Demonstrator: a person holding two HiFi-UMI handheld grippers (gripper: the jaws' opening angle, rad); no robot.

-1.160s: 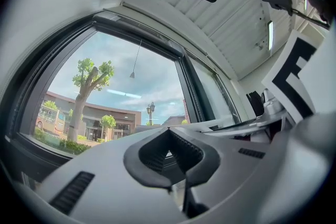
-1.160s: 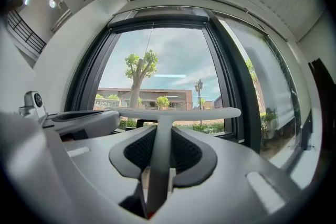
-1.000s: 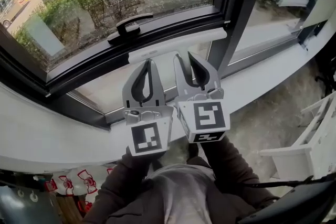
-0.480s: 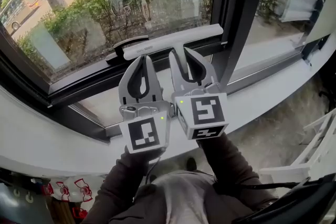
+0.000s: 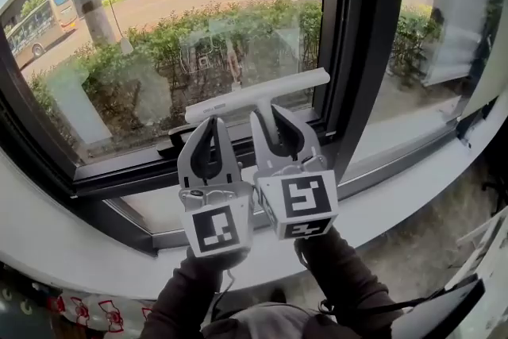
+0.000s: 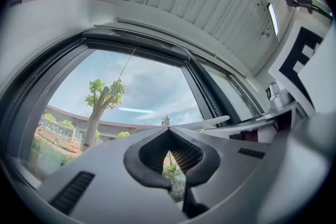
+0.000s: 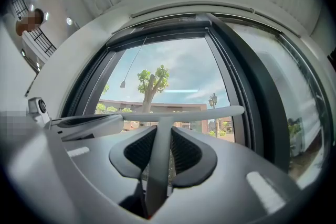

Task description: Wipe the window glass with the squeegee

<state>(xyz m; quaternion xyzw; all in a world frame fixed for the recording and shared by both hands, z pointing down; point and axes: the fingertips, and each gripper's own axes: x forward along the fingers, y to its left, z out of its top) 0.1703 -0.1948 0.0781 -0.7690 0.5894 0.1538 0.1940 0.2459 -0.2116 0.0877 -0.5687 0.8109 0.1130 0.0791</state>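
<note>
Two grippers showing, side by side, both pointing up at the window from just above the white sill (image 5: 71, 250). One squeegee (image 5: 254, 95) in play, white and T-shaped. The right gripper (image 5: 274, 123) is grasping it: its fingers (image 7: 139, 149) are clenching the handle from both sides, and the single blade bar is standing crosswise above the fingertips. The left gripper (image 5: 208, 127) is carrying nothing; its fingers (image 6: 144, 157) are closing tip to tip on empty air, just beside the right gripper. The blade is sitting in front of the window glass (image 5: 159, 52), low on the pane and near its lower right corner, slanting up toward the right; contact with the glass cannot be judged. Two panes are showing, with one dark upright post (image 5: 365, 36) dividing them. Two marker cubes (image 5: 218, 228) are facing the head camera, one per gripper. Two dark sleeves (image 5: 178, 302) are reaching in from the bottom edge. Outside, one hedge (image 5: 238, 28) and one bus (image 5: 40, 24) are showing through the glass.
</note>
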